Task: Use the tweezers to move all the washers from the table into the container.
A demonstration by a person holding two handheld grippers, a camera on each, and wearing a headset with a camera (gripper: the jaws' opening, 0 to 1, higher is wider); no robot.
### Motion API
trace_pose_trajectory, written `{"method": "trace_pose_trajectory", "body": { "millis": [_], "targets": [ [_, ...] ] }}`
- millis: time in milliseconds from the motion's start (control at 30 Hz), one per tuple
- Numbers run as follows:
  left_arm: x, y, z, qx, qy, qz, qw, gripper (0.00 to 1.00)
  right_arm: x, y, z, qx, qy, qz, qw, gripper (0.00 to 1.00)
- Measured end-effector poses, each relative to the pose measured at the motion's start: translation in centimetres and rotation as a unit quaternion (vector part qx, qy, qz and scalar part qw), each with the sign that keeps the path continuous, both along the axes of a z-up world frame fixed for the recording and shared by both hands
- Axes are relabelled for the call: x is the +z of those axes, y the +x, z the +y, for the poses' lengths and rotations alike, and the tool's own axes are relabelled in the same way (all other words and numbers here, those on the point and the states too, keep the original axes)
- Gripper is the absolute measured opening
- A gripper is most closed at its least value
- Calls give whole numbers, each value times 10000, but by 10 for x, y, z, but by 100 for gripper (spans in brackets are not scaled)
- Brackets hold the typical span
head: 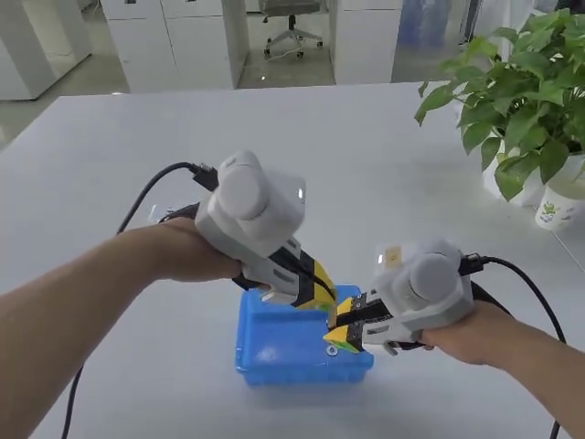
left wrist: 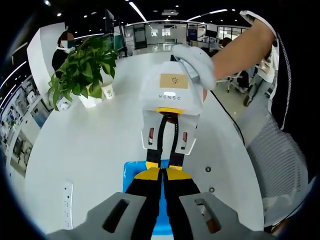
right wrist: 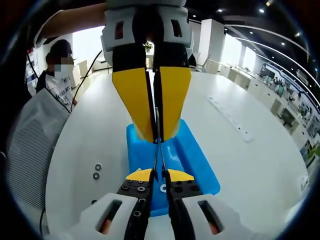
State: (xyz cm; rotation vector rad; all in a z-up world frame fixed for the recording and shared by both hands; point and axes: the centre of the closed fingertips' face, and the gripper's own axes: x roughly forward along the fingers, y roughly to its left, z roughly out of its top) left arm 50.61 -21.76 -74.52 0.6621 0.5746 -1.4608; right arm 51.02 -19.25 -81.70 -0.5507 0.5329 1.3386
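A broad white table [head: 366, 165] stands in an open office, with a potted plant [head: 521, 101] at its far right edge and a white power strip [right wrist: 227, 117] lying flat on its surface. Near the person, a shallow blue container [head: 274, 352] sits on the table. Two hand-held grippers meet tip to tip above it.

The left gripper [head: 324, 291] reaches in from the left and points down toward the container. Its yellow-tipped jaws are pressed together on a thin pair of metal tweezers [right wrist: 157, 145]. The tweezers run in a straight line from those jaws to the right gripper [head: 338, 337], which faces the left one from the opposite side. The lower end of the tweezers sits in the narrow gap between the right jaws. The jaws are drawn close around it, but I cannot tell whether they pinch it.

One washer [right wrist: 163, 188] lies on the container's floor, just under the right jaw tips. Two washers [right wrist: 98, 166] lie side by side on the bare table, outside the container and well clear of both sets of jaws.
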Motion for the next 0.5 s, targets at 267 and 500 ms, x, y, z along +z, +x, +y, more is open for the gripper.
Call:
{"method": "trace_pose_trajectory", "body": {
  "millis": [267, 500],
  "targets": [
    [11, -11, -2, -38, -26, -30, 10000, 4, 11, -10, -2, 2, -3, -73, 10000, 12],
    [18, -22, -3, -74, -31, -44, 10000, 4, 18, -20, -3, -15, 13, -127, 9999, 12]
  ]
}}
